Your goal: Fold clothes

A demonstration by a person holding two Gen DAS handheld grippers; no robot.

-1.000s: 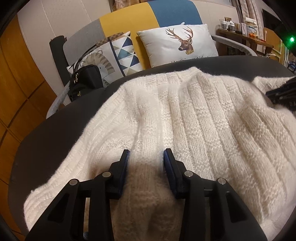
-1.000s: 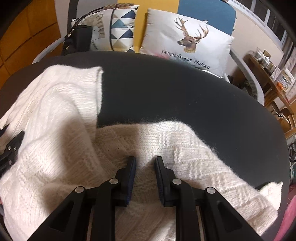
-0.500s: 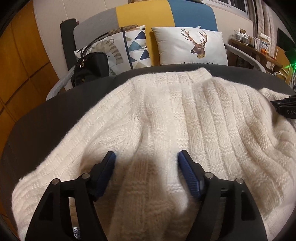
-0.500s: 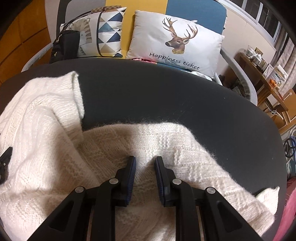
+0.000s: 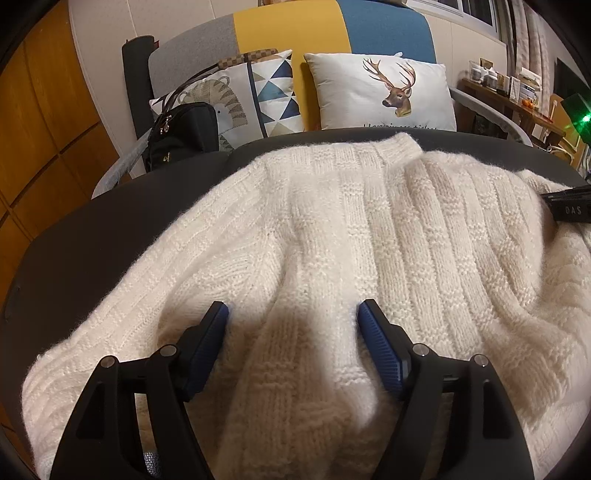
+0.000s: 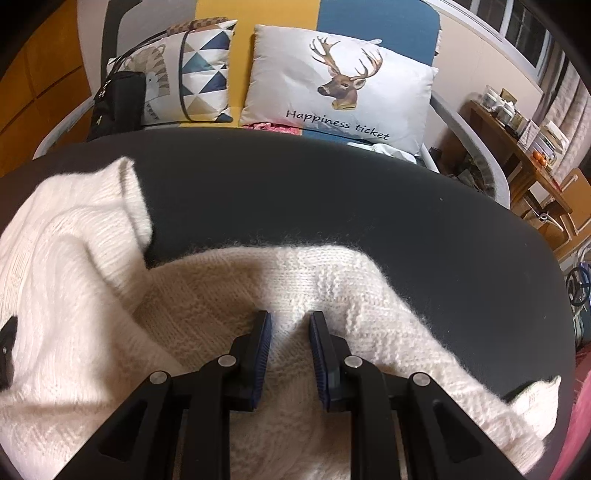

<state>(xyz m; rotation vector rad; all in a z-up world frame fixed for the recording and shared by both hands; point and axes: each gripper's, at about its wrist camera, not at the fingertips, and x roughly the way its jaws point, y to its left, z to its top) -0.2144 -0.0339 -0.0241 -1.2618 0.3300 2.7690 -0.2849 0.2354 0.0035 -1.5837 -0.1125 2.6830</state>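
Two tools work your cream ribbed knit sweater [image 5: 369, 229], which fills mid-frame on the dark round bench [image 6: 332, 192]: left tool [image 5: 293, 314] released, pads clear; right tool [image 6: 290, 325] clenched on a sleeve fold.

A sweater [image 5: 369, 240] lay spread on the counter [image 5: 110, 221], its collar toward the far edge. Behind the counter stood a sofa [image 6: 369, 14] bearing two cushions side by side, the deer cushion [image 6: 340, 85] right of the patterned cushion [image 6: 192, 74], with a bag [image 5: 183, 134] at the left.
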